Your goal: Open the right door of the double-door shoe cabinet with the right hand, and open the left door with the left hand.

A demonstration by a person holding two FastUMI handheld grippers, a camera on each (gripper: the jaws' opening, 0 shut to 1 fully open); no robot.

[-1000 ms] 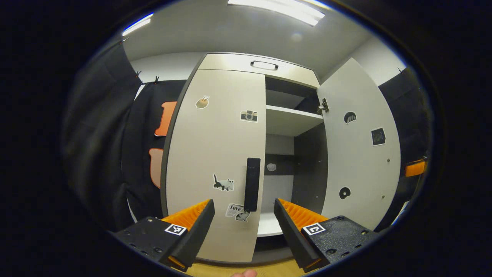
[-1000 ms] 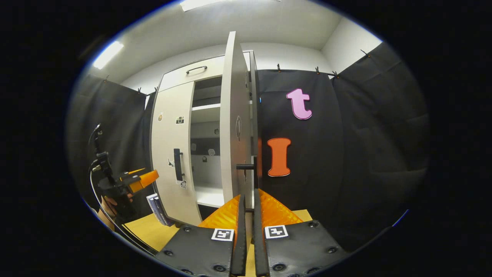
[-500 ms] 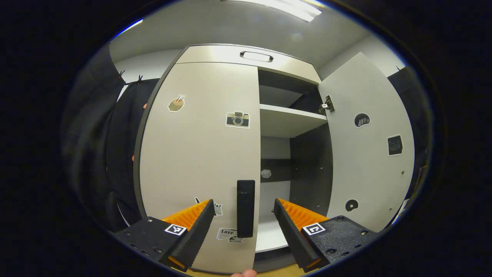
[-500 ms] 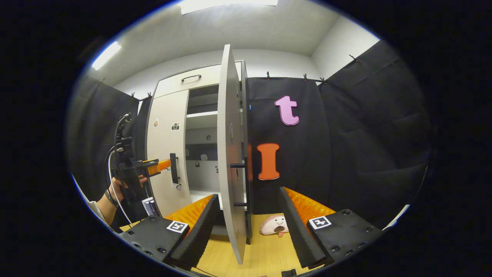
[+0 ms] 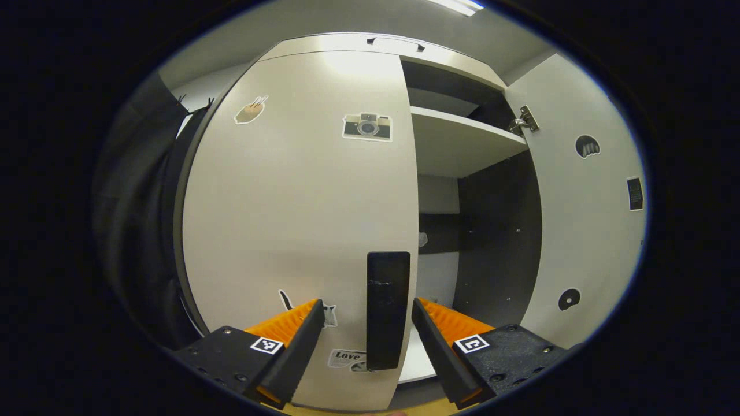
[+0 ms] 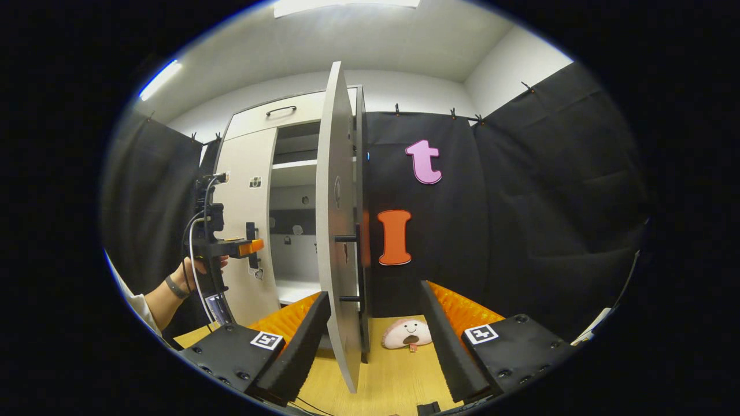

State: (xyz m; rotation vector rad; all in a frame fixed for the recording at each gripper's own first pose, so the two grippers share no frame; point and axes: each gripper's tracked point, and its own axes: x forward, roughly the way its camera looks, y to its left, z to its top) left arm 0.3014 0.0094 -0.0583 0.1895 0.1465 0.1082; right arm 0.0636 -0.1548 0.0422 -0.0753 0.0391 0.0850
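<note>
Shoe cabinet (image 5: 370, 43) fills the centre of the left gripper view. Left door (image 5: 300, 190) is closed, taking the centre-left of frame, w/ its black handle (image 5: 388, 309) low at centre. Right door (image 5: 584, 202) is swung open at the right edge of frame, hinge (image 5: 523, 122) at upper right, shelf (image 5: 457, 147) and dark interior between the 2 doors. Stickers on the left door: camera (image 5: 367, 126) top centre, cat (image 5: 324, 309) and "Love" one near the bottom.

Left gripper (image 5: 367, 329) at bottom centre: fingers spread wide, the handle between them, not touching either finger as far as can be seen.

In the right gripper view the right door (image 6: 338, 231) stands edge-on at centre, its handle (image 6: 361, 266) on the far face. Right gripper (image 6: 376, 323) at bottom centre, fingers spread apart on either side of the door's lower edge, gripping nothing. Left gripper (image 6: 254, 247) shows mid-left, at the left door's handle (image 6: 250, 245), held by a hand (image 6: 199, 268). Small plush toy (image 6: 406, 334) lies on the yellow floor (image 6: 393, 375) low centre, just right of the open door
</note>
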